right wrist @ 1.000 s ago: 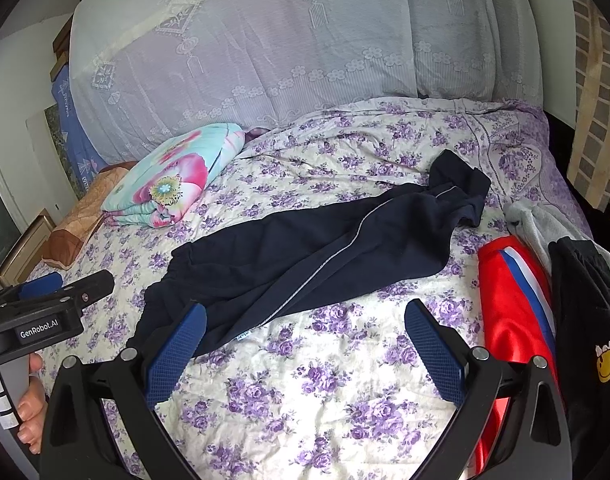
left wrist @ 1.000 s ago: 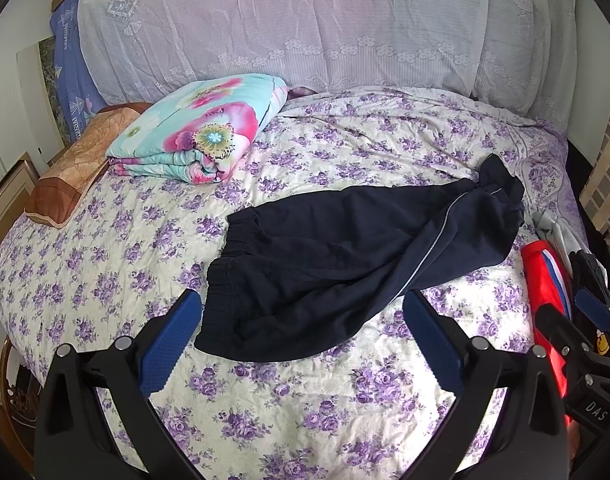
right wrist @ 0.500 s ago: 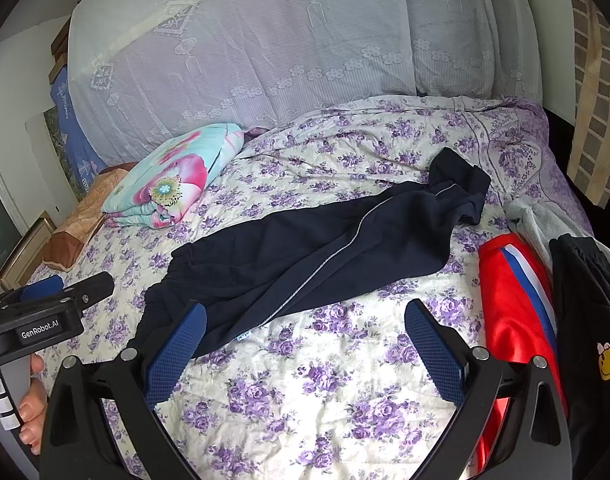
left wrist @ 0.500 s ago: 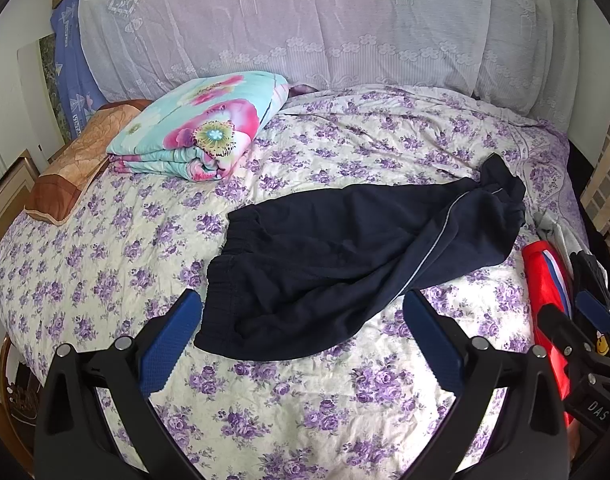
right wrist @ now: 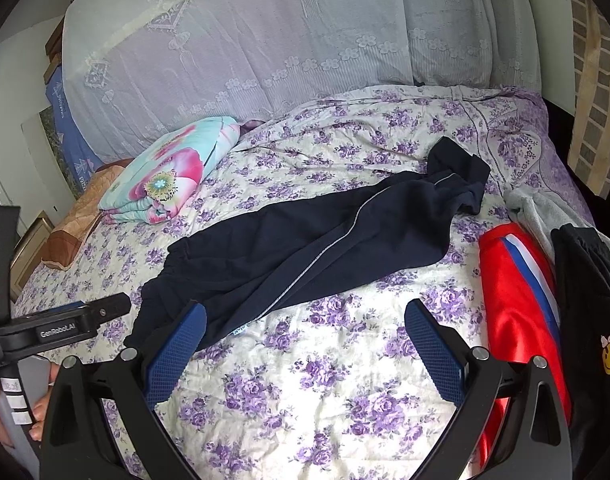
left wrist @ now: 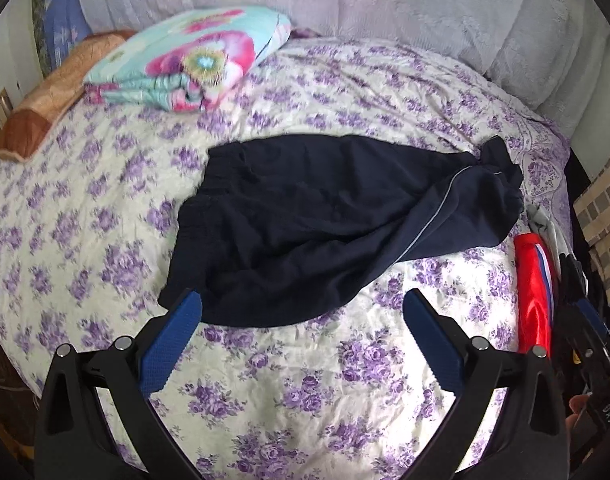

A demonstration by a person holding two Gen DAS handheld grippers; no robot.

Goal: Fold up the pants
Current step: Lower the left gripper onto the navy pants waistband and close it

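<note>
Black frames, blue textured fingers (left wrist: 169, 344) (silver screws)

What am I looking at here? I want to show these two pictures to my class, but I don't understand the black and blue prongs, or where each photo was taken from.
A person holds a hand tool in each hand, each with two blue-padded fingers and a wide-angle camera looking along them. One picture comes from the left gripper, the other from the right gripper. Both are open and hold nothing. Ahead is a bed with a flowered sheet. On it lie dark navy pants, unfolded and rumpled, a folded flowered quilt, and at the right edge red clothing and a black garment.
</note>
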